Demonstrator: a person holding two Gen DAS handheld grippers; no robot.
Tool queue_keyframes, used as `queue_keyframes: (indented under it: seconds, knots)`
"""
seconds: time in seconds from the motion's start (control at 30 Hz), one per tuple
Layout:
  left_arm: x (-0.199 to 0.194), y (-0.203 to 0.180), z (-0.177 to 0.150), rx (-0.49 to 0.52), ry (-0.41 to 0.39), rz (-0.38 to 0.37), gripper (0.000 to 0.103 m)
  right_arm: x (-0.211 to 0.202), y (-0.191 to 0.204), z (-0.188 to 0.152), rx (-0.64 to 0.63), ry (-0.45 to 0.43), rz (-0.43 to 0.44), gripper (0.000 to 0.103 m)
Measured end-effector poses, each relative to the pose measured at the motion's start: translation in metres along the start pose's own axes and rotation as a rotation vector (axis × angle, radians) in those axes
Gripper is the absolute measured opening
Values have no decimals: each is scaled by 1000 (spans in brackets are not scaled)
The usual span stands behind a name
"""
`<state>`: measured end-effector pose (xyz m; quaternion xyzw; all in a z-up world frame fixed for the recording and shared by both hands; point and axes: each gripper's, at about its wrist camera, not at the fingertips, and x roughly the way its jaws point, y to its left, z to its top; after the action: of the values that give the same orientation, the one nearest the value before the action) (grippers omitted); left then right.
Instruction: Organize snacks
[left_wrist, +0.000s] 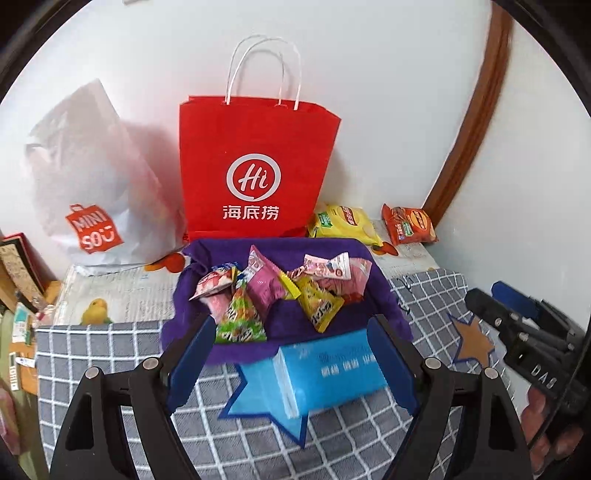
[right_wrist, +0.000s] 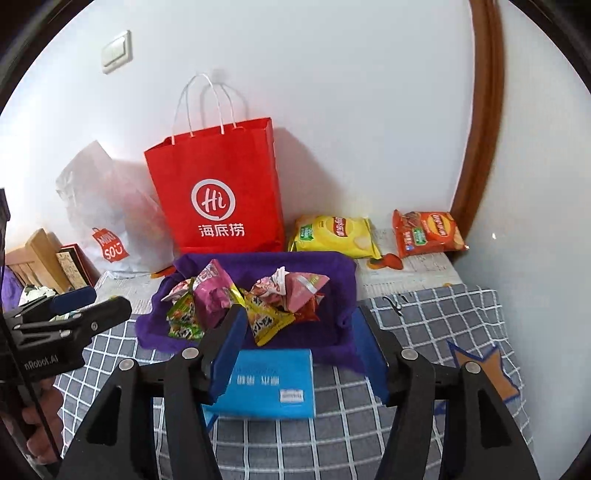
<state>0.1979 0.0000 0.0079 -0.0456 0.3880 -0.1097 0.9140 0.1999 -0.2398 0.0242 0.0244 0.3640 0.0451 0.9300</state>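
Tongs: left tongs (left_wrist: 291, 354) and right tongs (right_wrist: 299, 354) both apart, empty.
Risk: snacks (left_wrist: 273, 291) spilling off purple cloth (left_wrist: 207, 266) at twelve o'clock if nudged.

Red paper bag (left_wrist: 255, 162) w/ white twine handles, upright at back edge of tabletop, against white wall (left_wrist: 369, 92). White plastic shopping bag (left_wrist: 92, 184), orange logo, just left of red bag, slumped vs wall. Grey checked cloth (right_wrist: 424, 387) over front of tabletop; printed sheet (left_wrist: 122, 291) w/ yellow-green bird pic under it toward back. Star-shaped cutouts on cloth: brown w/ blue border (right_wrist: 487, 373) near right edge, blue one (left_wrist: 258, 402) nearer front-centre. Brown curved wooden frame (right_wrist: 484, 110) up right side. Light switch (right_wrist: 117, 51) high on wall, left. Boxes, clutter (right_wrist: 55, 262) off left edge, unclear.
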Motion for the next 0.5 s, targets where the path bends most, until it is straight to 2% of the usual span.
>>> queue_keyframes:
  seconds: [0.07, 0.23, 0.27, 0.33, 0.5]
  knots:
    - [-12, -6, -9, 12, -6, 16, 83, -10, 0, -4, 0, 1, 11, 60]
    - [-43, -20, -32, 15, -15, 1, 83, -36, -4, -20, 12, -5, 18, 61]
    - [-46, -22, -35, 16, -17, 5, 83, -42, -5, -25, 14, -9, 14, 63]
    - [-55, -26, -45, 14, -23, 15, 83, -53, -9, -34, 27, -14, 15, 79]
    - [-73, -33, -68, -10, -46, 28, 83, -77, -15, -56, 32, -54, 6, 89]
